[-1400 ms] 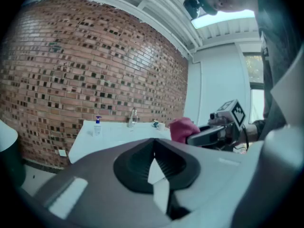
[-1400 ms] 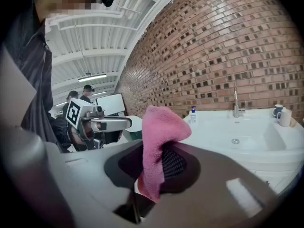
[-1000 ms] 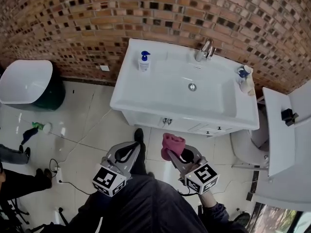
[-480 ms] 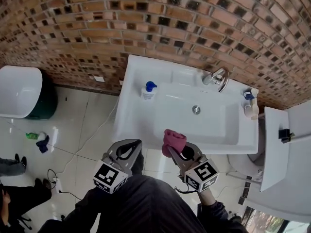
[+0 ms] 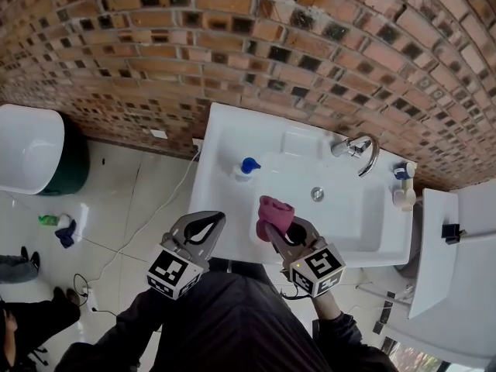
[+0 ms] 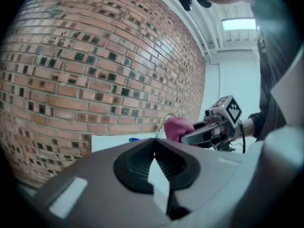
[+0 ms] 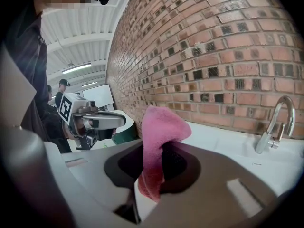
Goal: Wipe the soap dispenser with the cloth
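1. The left gripper [image 5: 209, 220] is empty, its jaws pressed together with nothing between them. It hangs in the air just before the front left corner of the washbasin [image 5: 221, 134].
2. The right gripper [image 5: 273, 229] is clamped on a pink cloth [image 5: 275, 210]. The cloth's bunched top stands up above the jaw tips, and a short tail hangs down between the jaws.
3. In the head view the cloth sits over the front edge of the washbasin, right of the left gripper. The two grippers are side by side and do not touch.
4. The soap dispenser [image 5: 246, 167], a white bottle with a blue pump, stands upright on the left rim of the washbasin. It is beyond both grippers and apart from the cloth, with nothing touching it.
5. A curved chrome tap [image 5: 358, 147] stands at the back right of the washbasin, against the brick wall [image 5: 232, 37].
6. Small bottles [image 5: 401, 188] stand at the right end of the washbasin.
7. The person's dark clothing [image 5: 232, 324] fills the lower part of the head view.
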Tool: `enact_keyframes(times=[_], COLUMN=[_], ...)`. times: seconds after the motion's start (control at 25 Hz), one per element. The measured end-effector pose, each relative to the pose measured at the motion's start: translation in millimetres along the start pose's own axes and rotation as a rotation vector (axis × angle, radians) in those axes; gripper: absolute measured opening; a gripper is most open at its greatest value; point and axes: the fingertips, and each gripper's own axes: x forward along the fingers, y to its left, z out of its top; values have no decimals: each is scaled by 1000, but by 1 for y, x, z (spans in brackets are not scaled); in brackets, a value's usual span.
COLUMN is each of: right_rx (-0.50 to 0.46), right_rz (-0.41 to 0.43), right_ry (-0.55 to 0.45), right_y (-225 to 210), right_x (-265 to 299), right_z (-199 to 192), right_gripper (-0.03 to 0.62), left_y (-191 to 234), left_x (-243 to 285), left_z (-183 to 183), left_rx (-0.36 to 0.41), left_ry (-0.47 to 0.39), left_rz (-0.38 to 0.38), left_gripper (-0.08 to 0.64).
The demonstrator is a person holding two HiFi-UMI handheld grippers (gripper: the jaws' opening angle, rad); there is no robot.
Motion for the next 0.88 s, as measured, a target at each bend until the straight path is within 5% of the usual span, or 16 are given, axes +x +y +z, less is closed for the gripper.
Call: enact_keyframes(times=[0.36,0.88], right_rx=[-70,-100], right_rz=[15,89], right_ry=[19,266], right_y=[-38,-56], right_x=[36,121], right_z=[26,40], right_gripper=[69,69], left_y=[13,16], left_x=[16,22], left_z=[10,16], left_rx=[-13,-36], left_ry=[-11,-29], left_rz=[41,60], left_gripper=[0,0])
